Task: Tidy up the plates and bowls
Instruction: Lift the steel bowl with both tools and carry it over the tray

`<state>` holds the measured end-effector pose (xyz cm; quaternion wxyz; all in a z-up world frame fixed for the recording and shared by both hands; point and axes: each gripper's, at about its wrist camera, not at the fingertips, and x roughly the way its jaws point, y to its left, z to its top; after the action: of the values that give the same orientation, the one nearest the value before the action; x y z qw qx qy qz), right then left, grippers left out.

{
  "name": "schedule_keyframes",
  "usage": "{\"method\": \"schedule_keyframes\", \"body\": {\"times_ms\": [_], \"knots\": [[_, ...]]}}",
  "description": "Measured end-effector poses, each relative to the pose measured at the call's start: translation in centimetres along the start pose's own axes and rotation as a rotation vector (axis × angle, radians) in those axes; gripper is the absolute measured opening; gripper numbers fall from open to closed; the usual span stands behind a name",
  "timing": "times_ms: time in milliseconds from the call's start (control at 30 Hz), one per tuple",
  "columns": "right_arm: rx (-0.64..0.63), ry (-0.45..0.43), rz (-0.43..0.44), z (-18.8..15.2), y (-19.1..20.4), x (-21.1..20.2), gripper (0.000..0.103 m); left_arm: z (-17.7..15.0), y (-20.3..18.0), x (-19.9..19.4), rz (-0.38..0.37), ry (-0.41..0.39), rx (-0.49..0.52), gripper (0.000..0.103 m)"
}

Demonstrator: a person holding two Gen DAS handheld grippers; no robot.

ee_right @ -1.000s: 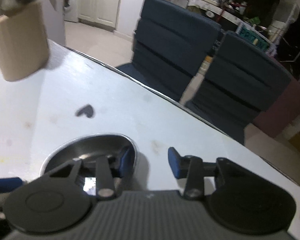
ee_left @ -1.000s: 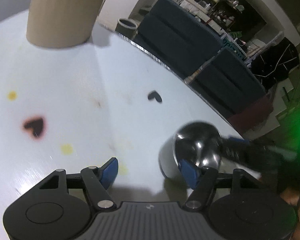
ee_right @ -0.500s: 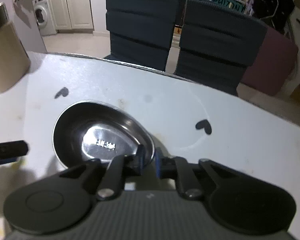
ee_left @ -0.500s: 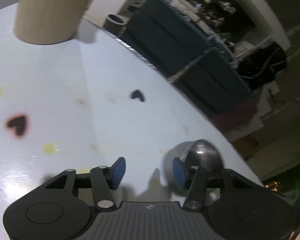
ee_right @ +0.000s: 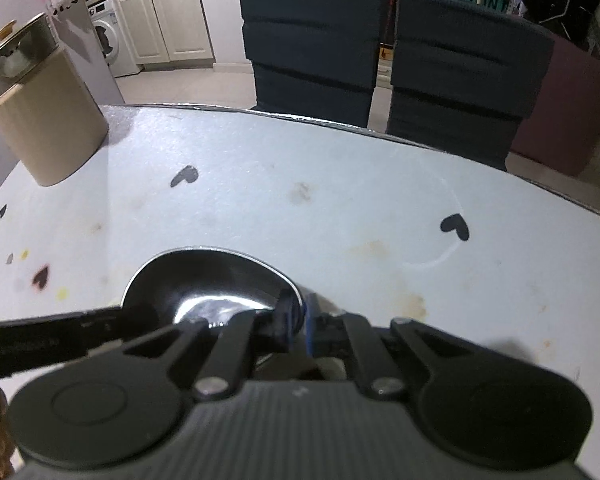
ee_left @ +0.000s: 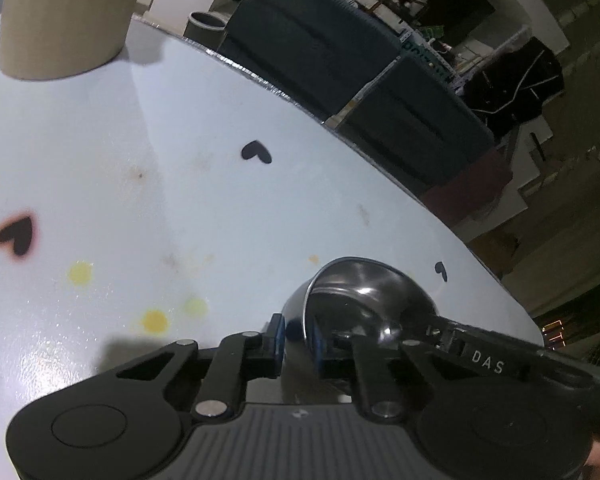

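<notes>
We pinch the steel bowl [ee_left: 364, 300] on the tabletop [ee_left: 180, 200] by opposite rims, left gripper [ee_left: 298, 340] having just closed, right gripper [ee_right: 298, 322] clamped; we lift evenly, keeping it level.

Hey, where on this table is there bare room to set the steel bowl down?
Bare tabletop spreads between the beige canister and the bowl, and right of the bowl out to the table edge. It is crowded only at the bowl itself, where the left hand-held gripper and right hand-held gripper both pinch its rim.
</notes>
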<state>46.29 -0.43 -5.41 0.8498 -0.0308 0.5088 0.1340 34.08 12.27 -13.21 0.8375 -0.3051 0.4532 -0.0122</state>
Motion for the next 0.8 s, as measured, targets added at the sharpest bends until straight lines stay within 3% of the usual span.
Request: {"method": "schedule_keyframes", "body": {"times_ms": [367,800], "knots": [[0.059,-0.066,0.028,-0.5,-0.5,0.1,0.01,-0.3,-0.7,-1.1,0.021,-0.029,0.067,0.009],[0.116,-0.16,0.041,-3.3,-2.3,-9.0,0.01,-3.3,-6.3,-8.2,-0.067,-0.121,0.212,0.008]]}}
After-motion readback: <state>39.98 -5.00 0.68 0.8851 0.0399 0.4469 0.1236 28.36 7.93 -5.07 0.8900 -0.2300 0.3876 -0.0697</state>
